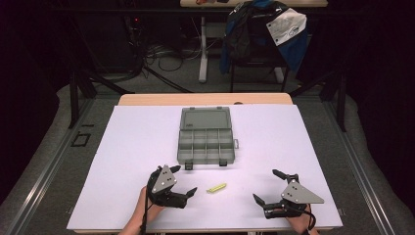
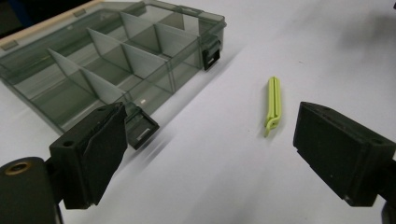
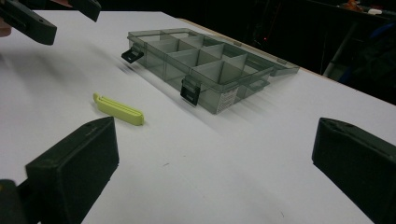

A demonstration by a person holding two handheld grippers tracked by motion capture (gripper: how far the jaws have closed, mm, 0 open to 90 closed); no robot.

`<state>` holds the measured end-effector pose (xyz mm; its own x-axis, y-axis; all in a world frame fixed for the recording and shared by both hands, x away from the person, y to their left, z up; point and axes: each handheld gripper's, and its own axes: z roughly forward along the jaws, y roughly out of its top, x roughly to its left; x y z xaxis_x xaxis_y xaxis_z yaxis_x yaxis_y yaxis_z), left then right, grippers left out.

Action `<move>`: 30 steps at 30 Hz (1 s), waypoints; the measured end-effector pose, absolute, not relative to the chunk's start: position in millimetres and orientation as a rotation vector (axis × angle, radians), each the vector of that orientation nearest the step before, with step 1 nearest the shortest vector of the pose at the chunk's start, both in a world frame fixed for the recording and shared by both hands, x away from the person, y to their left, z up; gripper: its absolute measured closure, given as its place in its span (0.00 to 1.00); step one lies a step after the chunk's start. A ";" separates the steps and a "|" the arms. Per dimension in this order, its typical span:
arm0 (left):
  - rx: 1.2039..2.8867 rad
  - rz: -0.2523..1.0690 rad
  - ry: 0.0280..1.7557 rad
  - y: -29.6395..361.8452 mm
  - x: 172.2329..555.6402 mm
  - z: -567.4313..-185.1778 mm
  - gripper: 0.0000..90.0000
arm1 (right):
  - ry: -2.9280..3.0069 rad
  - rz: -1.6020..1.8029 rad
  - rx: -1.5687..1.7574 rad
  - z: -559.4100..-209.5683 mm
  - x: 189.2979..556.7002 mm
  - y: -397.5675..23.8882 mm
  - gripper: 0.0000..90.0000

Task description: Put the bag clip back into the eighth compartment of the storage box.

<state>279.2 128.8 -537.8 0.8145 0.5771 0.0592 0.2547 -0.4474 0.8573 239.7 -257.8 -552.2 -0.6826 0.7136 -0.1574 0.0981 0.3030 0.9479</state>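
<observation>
lab | dark room | white-covered table (image 1: 147, 147) | tangled floor cables (image 1: 161, 56) | chair draped with jacket (image 1: 259, 34)

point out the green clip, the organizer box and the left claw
green clip (image 1: 216, 188), high view, middle of its length
organizer box (image 1: 206, 146), high view, central divider
left claw (image 1: 182, 181), high view, gap between its open tips

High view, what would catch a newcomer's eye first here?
The open grey compartment box sits mid-table with its lid folded back and its compartments looking empty. A small yellow-green clip lies alone on the white surface nearer the person, between the open left tongs and open right tongs.
</observation>
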 end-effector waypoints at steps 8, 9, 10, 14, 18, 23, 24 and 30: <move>2.121 0.388 0.615 113.5 286.0 -532.9 0.12 | 2.000 1.405 0.727 -551.6 239.9 -257.6 0.01; 2.125 0.381 0.610 111.7 287.4 -531.9 0.12 | 2.010 1.403 0.733 -552.2 240.3 -257.8 0.01; 2.132 0.379 0.611 109.7 288.8 -531.3 0.12 | 2.016 1.398 0.731 -552.5 240.7 -258.3 0.01; 2.157 0.359 0.604 101.2 293.1 -529.6 0.12 | 2.012 1.408 0.729 -551.4 238.8 -259.3 0.01; 2.185 0.344 0.583 91.8 294.6 -527.2 0.12 | 2.013 1.413 0.727 -551.3 239.3 -258.2 0.01; 2.238 0.327 0.556 80.9 299.1 -525.8 0.12 | 2.024 1.420 0.748 -553.6 241.6 -258.3 0.01; 2.245 0.323 0.553 79.2 299.5 -525.4 0.12 | 2.026 1.414 0.742 -552.8 241.1 -259.1 0.01; 2.277 0.313 0.526 67.3 300.4 -520.4 0.11 | 2.034 1.413 0.749 -553.3 242.2 -259.3 0.01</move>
